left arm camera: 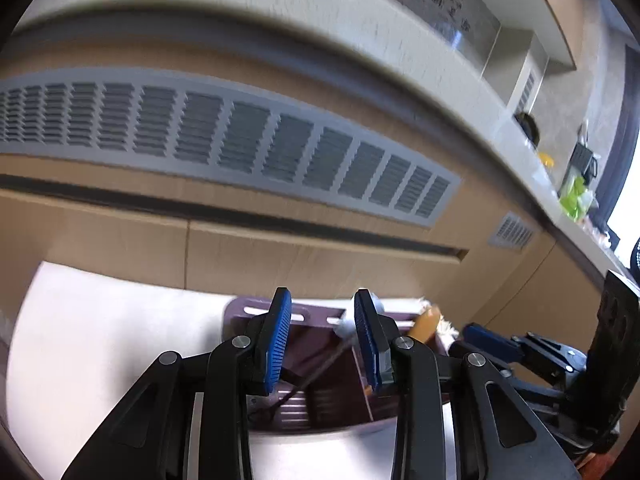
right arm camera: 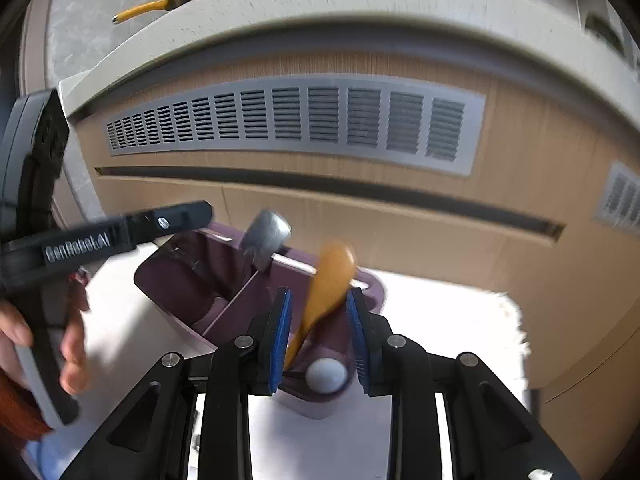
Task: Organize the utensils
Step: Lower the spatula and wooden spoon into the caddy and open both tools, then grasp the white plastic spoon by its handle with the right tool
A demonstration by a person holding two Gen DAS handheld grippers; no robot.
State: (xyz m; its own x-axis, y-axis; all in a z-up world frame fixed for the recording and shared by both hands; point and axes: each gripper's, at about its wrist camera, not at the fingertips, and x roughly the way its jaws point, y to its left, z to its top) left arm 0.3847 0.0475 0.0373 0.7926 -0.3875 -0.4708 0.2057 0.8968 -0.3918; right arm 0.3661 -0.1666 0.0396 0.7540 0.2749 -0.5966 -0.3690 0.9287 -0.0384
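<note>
Left gripper and right gripper, both angled down over the purple caddy, jaws half-open and apparently empty, wooden spoon at twelve o'clock.

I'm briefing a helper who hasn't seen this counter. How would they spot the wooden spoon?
Find the purple utensil holder on the white mat below the long grey vent. In its right-hand compartment an orange-brown wooden spoon leans bowl-up. The metal utensil beside it is grey, and the round-ended one is white.
</note>
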